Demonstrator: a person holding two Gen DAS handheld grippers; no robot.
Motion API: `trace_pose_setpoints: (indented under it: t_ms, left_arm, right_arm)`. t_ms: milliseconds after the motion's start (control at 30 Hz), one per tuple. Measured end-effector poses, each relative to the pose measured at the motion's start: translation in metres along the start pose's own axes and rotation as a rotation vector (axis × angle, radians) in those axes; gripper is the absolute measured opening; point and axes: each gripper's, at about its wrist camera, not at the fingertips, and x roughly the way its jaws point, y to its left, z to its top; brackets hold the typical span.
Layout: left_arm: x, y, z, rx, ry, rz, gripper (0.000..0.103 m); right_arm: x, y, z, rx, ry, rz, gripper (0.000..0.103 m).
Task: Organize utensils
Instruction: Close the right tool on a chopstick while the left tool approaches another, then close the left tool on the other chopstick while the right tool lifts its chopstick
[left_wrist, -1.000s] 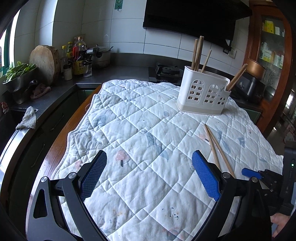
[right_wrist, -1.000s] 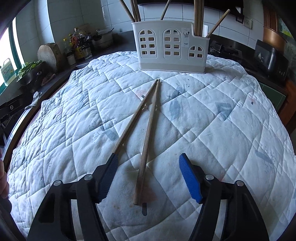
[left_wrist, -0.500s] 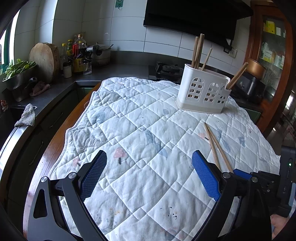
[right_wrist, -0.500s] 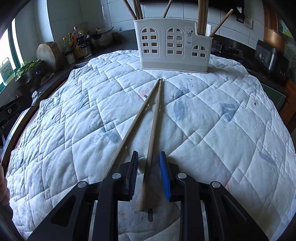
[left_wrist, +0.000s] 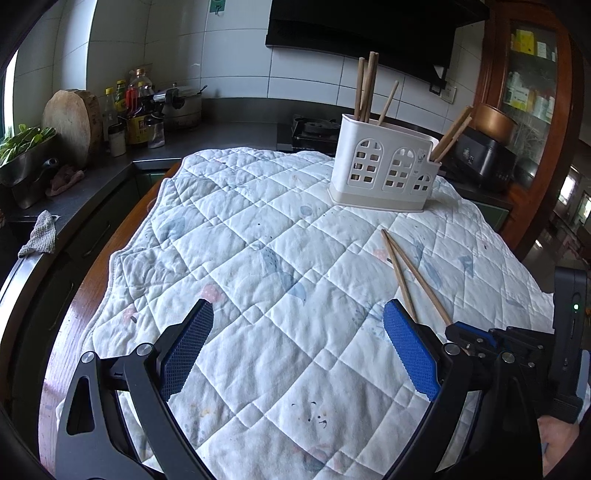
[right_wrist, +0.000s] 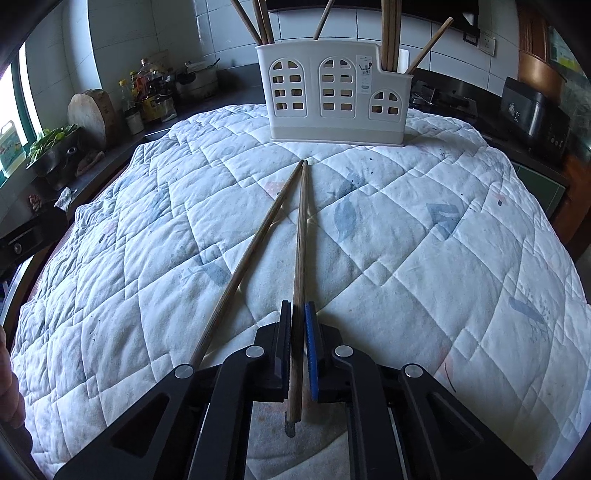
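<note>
Two wooden chopsticks lie on the white quilted cloth (right_wrist: 406, 240), tips together toward a white utensil holder (right_wrist: 332, 99) that has several chopsticks standing in it. My right gripper (right_wrist: 298, 314) is shut on the near end of the right chopstick (right_wrist: 301, 240), which rests on the cloth. The left chopstick (right_wrist: 251, 251) lies free beside it. My left gripper (left_wrist: 295, 332) is open and empty above the cloth. In the left wrist view the two chopsticks (left_wrist: 402, 269) and the right gripper (left_wrist: 465, 332) are at the right, the holder (left_wrist: 384, 173) at the back.
The wooden table edge (left_wrist: 88, 288) shows left of the cloth. A dark counter (left_wrist: 184, 140) behind holds bottles, a round chopping block (left_wrist: 72, 118), a pot and a bowl of greens. A black appliance (right_wrist: 535, 118) and a wooden cabinet (left_wrist: 524, 110) stand at the right.
My right gripper has closed from wide open onto the right chopstick's near end. The left gripper has stayed open and drawn back slightly.
</note>
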Motion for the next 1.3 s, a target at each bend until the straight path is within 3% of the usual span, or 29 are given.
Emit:
trace_pose_setpoints:
  t_ms: [533, 567, 733, 900, 1300]
  left_arm:
    - [0.030, -0.066, -0.026, 0.073, 0.086, -0.122, 0.088]
    - [0.032, -0.070, -0.028, 0.083, 0.096, -0.136, 0.075]
    - [0.045, -0.088, -0.032, 0.124, 0.138, -0.178, 0.059]
    - [0.059, -0.097, -0.033, 0.106, 0.176, -0.218, 0.036]
    - [0.073, -0.102, -0.037, 0.107, 0.226, -0.204, 0.015]
  right_arm:
    - [-0.040, -0.038, 0.008, 0.070, -0.079, 0.070, 0.007]
    - [-0.041, -0.039, 0.008, 0.070, -0.080, 0.075, 0.007]
    - [-0.042, -0.048, 0.007, 0.088, -0.084, 0.098, 0.007]
    - [-0.043, -0.053, 0.007, 0.096, -0.086, 0.099, 0.007]
    - [-0.042, -0.052, 0.007, 0.093, -0.084, 0.099, 0.007]
